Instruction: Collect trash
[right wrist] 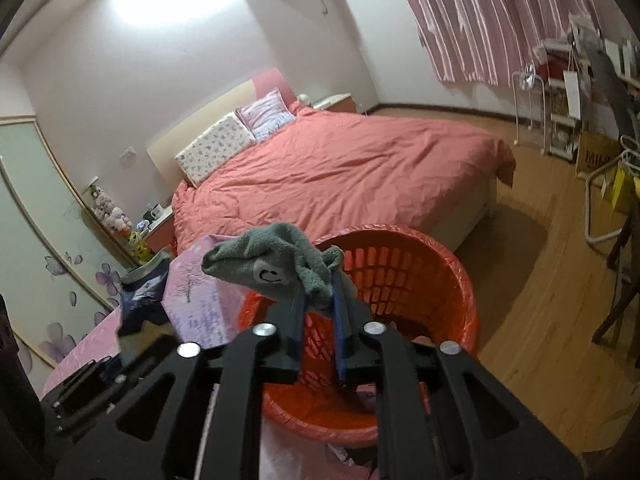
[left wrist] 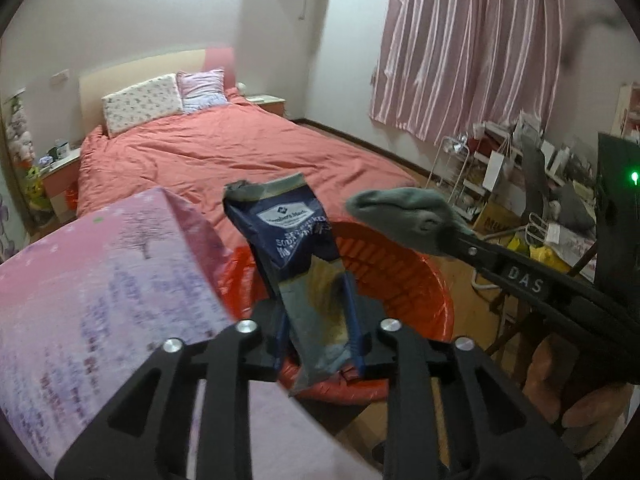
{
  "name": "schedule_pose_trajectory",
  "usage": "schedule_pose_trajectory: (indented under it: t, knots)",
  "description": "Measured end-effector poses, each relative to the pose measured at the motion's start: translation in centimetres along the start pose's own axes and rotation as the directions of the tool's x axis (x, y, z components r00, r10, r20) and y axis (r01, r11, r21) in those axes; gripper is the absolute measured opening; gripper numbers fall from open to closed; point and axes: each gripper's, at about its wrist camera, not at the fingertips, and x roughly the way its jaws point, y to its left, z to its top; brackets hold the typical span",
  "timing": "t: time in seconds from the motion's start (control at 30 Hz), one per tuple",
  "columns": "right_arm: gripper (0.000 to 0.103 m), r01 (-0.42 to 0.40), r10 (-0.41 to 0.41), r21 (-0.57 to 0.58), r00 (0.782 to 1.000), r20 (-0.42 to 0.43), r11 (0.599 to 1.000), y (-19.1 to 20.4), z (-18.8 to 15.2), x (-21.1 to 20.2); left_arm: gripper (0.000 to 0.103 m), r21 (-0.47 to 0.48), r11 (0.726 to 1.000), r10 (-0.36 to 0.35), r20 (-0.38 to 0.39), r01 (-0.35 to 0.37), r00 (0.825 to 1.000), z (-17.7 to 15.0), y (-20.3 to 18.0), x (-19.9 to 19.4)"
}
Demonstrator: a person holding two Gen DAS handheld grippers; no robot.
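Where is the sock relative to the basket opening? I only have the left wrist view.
Observer: In the right wrist view, the sock sits at the tips of the right gripper, above the near-left part of the red basket.
Operator: Can you see the pads?
Observer: Yes. The blue pads stand apart, and basket mesh shows between them below the sock.
Operator: Any marking on the sock?
Observer: A drawn smiley face, facing the camera.
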Motion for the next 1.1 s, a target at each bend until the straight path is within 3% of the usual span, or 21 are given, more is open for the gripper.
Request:
schedule_pose_trajectory:
  t: [0.03, 0.07, 0.27, 0.4, 0.53, 0.57, 0.67, 0.87, 1.0, 1.1]
  knots:
    - [0.04, 0.001, -0.001, 0.008, 1.0, -0.007, 1.0, -0.4, 0.2, 0.6, 0.043, 0.001, 1.0, 0.002, -0.007, -0.002, 1.0, 0.2, -0.1, 0.9]
    - [0.045, 0.0, 0.0, 0.014, 1.0, -0.008, 1.0, -0.7, 0.0, 0.8, 0.047, -0.002, 1.0, 0.006, -0.018, -0.006, 1.0, 0.2, -0.3, 2.1]
    - [0.055, 0.031, -0.031, 0.015, 1.0, 0.002, 0.999, -1.9, -0.8, 0.4, 0.055, -0.013, 0.999, 0.052, -0.061, -0.053, 0.997, -0.5, 1.2, 4.5]
    - [0.072, 0.066, -0.064, -0.036, 0.997, 0.048, 0.997, -1.7, -1.4, -1.4, 0.068, -0.024, 0.992, 0.119, -0.042, -0.12, 0.992, -1.3, 3.0, 2.8]
    - [0.087, 0.083, -0.077, -0.061, 0.993, 0.094, 0.995, -1.4, -1.4, -3.9, 0.09, -0.04, 0.977, 0.209, 0.023, -0.208, 0.978, -2.2, 4.4, -1.6]
    - [0.088, 0.083, -0.075, -0.076, 0.991, 0.11, 0.994, -1.0, -1.6, -5.0, 0.097, -0.045, 0.968, 0.25, 0.055, -0.248, 0.967, -2.7, 4.8, -3.4]
    - [0.101, 0.114, -0.095, -0.114, 0.982, 0.163, 0.987, 0.3, -2.2, -7.9, 0.099, -0.068, 0.937, 0.349, 0.123, -0.343, 0.929, -3.7, 5.3, -7.9]
    - [0.101, 0.227, -0.165, -0.214, 0.948, 0.273, 0.95, 4.3, -5.2, -13.6, 0.099, -0.125, 0.872, 0.488, 0.189, -0.473, 0.852, -7.0, 5.4, -15.5]
    - [0.101, 0.165, -0.081, -0.289, 0.956, 0.283, 0.943, 5.8, -8.0, -16.8, 0.099, -0.173, 0.83, 0.557, 0.218, -0.53, 0.801, -10.6, 4.9, -19.9]
    - [0.101, 0.184, -0.088, -0.316, 0.952, 0.295, 0.931, 6.6, -9.9, -18.2, 0.099, -0.214, 0.803, 0.595, 0.22, -0.557, 0.773, -13.1, 4.5, -22.5]
